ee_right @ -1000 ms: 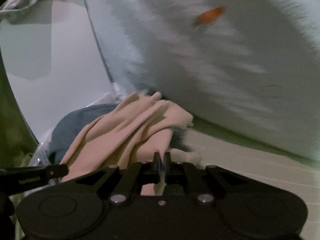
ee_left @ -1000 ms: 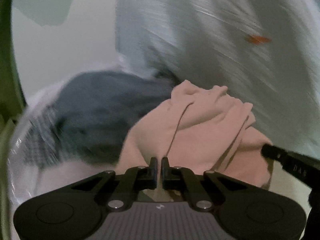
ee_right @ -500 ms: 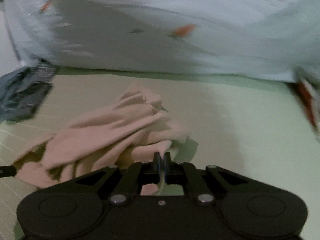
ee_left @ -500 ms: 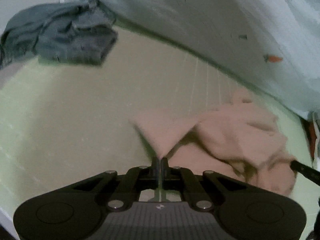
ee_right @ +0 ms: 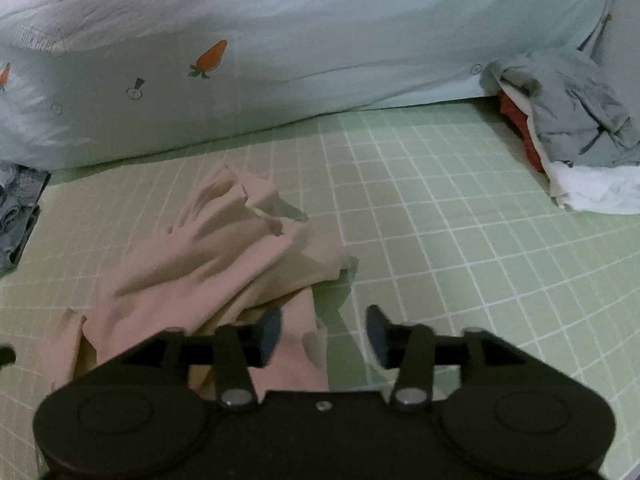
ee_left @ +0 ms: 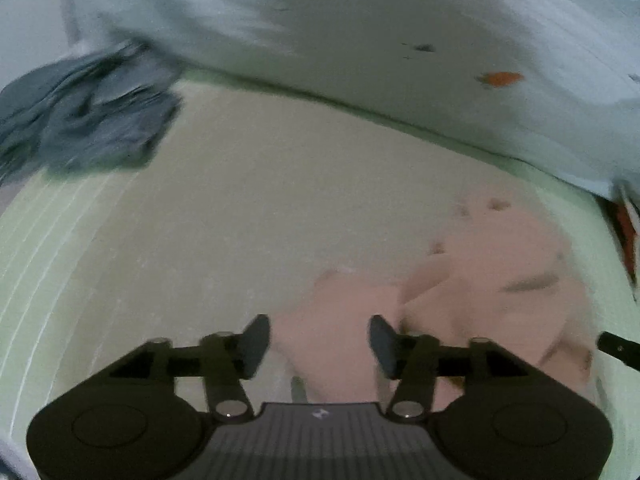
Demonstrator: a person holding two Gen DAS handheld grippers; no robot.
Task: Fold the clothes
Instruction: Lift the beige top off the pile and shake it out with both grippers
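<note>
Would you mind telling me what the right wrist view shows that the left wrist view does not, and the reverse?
Only the right wrist view shows the pile of grey, white and red clothes and the sheet's white grid lines. Only the left wrist view shows the blue-grey heap nearly whole; the right view catches just its edge. Both show the crumpled pink garment on the green sheet, the carrot-print pillow, and open tongs: left, right.

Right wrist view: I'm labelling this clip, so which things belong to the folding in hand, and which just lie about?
In hand:
pink garment, crumpled on the green grid sheet
right gripper, jaws open
left gripper, jaws open

Lying about:
carrot-print quilt
clothes pile
grey-blue clothes
</note>
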